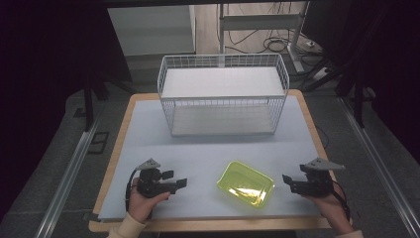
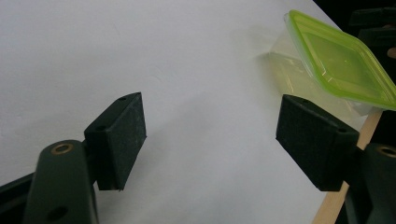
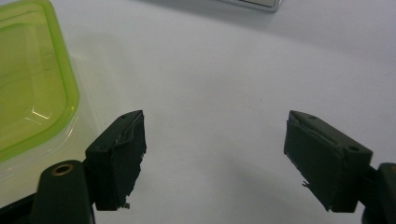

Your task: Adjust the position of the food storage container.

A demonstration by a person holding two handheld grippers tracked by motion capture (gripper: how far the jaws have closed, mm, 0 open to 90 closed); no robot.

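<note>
Lying between the left gripper (image 1: 174,179) and right gripper (image 1: 288,181), a lidded yellow-green container (image 1: 245,184) is shown on the surface (image 1: 208,148), near the wire basket (image 1: 223,94); both grippers' fingers are spread wide, contents indiscernible.

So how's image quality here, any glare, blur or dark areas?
High view: sharp on the table, dark surroundings, glare streaks on the green container. Left gripper view: container slightly soft, jaws crisp. Right gripper view: evenly lit, small highlight on the container.

High view overhead facing forward-down, gripper views near the table (image 1: 208,148), sharing yellow-green container (image 1: 245,184)
</note>
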